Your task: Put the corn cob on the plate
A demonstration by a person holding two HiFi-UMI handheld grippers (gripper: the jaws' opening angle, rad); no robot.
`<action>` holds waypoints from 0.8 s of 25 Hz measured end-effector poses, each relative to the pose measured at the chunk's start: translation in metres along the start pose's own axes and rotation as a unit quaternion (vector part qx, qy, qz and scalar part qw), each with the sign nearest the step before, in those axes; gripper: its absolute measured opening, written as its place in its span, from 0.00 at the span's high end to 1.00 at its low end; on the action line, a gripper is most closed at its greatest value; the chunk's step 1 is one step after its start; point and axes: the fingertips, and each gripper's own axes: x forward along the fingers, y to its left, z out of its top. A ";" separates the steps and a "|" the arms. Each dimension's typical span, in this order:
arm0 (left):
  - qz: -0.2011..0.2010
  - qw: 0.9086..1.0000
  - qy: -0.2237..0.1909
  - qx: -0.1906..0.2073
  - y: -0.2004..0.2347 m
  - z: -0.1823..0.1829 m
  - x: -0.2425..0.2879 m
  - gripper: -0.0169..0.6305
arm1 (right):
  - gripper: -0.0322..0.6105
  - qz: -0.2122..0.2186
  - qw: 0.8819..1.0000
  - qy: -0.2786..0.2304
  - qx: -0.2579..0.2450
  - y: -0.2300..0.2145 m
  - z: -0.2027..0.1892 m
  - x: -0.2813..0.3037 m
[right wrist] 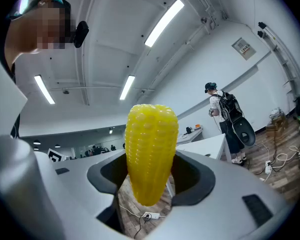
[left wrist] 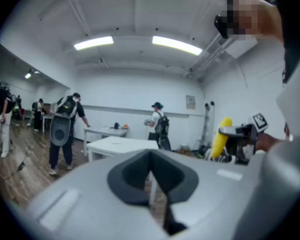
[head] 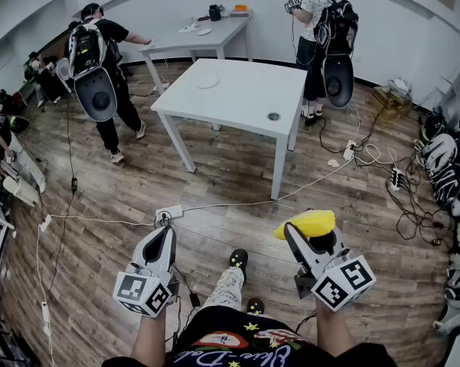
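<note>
The fingers of the right gripper stand wide, clamped on the yellow corn cob, which lies crosswise between their tips. The gripper is held level over the wooden floor, and the left gripper beside it has its fingers together on nothing. Ahead, well apart across cables on the floor, stands the white table with the plate near its far left corner, one person at its left and another at its right.
</note>
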 end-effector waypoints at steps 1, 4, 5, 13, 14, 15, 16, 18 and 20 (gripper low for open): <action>-0.008 1.000 -0.001 0.001 0.000 0.001 0.012 0.99 | 0.54 -0.003 1.000 0.002 -0.003 -0.004 0.002 0.005; -0.024 1.000 -0.005 0.002 0.009 0.006 0.043 0.99 | 0.54 -0.006 1.000 0.011 -0.010 -0.012 0.004 0.027; -0.026 1.000 -0.006 0.000 0.015 0.008 0.051 0.99 | 0.54 -0.004 1.000 0.015 -0.013 -0.014 0.003 0.037; -0.032 0.999 -0.012 0.027 0.077 0.009 0.137 0.99 | 0.54 0.007 0.998 0.019 -0.057 -0.045 0.025 0.155; -0.029 0.999 -0.012 0.029 0.091 0.013 0.148 0.99 | 0.54 0.007 0.998 0.020 -0.057 -0.048 0.028 0.175; -0.025 0.999 -0.014 0.033 0.105 0.018 0.160 0.99 | 0.54 0.008 0.998 0.021 -0.057 -0.051 0.031 0.196; -0.021 0.999 -0.017 0.039 0.120 0.024 0.170 0.99 | 0.54 0.010 0.998 0.023 -0.058 -0.053 0.033 0.217; -0.012 0.999 -0.024 0.047 0.148 0.033 0.186 0.99 | 0.54 0.015 0.998 0.027 -0.061 -0.053 0.035 0.254; -0.005 0.998 -0.034 0.044 0.174 0.040 0.202 0.99 | 0.54 0.021 0.997 0.030 -0.065 -0.054 0.037 0.289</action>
